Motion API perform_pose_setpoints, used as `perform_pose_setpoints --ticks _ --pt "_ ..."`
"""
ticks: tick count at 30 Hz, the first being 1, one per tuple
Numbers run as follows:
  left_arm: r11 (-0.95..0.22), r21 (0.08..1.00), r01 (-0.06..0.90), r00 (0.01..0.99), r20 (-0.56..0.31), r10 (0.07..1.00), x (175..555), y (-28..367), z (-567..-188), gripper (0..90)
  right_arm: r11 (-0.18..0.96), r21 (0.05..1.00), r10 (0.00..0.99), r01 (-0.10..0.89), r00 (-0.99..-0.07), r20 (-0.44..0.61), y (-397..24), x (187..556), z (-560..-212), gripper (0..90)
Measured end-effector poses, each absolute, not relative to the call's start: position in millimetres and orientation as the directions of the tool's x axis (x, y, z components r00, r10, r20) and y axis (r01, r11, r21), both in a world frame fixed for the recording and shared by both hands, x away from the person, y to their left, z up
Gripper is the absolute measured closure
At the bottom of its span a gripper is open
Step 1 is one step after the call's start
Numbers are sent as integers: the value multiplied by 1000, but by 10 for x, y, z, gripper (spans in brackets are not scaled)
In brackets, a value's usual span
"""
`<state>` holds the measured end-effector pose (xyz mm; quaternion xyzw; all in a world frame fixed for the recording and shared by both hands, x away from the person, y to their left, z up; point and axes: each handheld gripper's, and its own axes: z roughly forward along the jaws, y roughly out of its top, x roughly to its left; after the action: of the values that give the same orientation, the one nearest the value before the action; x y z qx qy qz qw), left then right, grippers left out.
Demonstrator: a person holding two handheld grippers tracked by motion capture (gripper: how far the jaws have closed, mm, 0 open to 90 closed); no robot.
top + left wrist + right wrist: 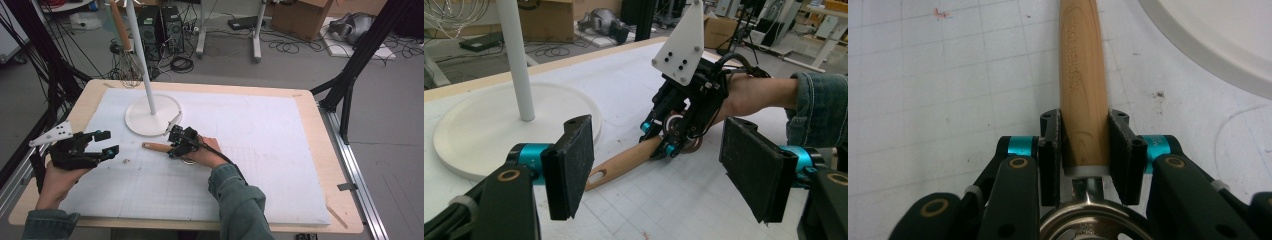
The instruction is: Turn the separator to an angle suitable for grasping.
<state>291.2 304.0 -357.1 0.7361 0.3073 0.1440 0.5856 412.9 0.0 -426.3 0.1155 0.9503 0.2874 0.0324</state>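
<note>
A utensil with a light wooden handle (151, 147) lies on the white mat, just in front of the stand's base. My right gripper (173, 148) is shut on the handle (1083, 75) near its metal end, one pad pressed against each side. A round metal part (1088, 222) of the utensil shows below the jaws. My left gripper (109, 142) hovers at the mat's left edge, open, with nothing between its pads (574, 165). From there I see the right gripper (669, 142) holding the handle (624, 162), whose free end has a slot.
A white stand with a round base (137, 117) and a thin pole (140, 50) sits at the mat's back left. A wire whisk (131, 67) with a wooden handle hangs from it. The white gridded mat (260, 150) covers most of the wooden table (345, 210).
</note>
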Motion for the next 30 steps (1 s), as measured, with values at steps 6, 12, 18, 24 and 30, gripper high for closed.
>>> perform_pose_setpoints --ticks 6,12,18,24,30 --pt "-118 951 287 768 -154 621 2924 3051 -3590 302 789 565 259 242 -964 51 -34 4167 -4262 705" --pt "-119 950 288 768 -155 621 2927 3045 -3596 302 772 582 264 256 -962 73 -76 4184 -4228 706" --pt "-122 950 289 773 -157 615 2932 3012 -3604 303 740 618 268 267 -959 94 -137 4190 -4145 706" --pt "-122 947 299 773 -165 613 2946 2984 -3631 305 708 646 272 287 -954 126 -183 4188 -4094 706" --pt "-130 944 305 773 -166 612 2968 2966 -3662 309 682 671 262 292 -954 149 -203 4191 -4065 705"
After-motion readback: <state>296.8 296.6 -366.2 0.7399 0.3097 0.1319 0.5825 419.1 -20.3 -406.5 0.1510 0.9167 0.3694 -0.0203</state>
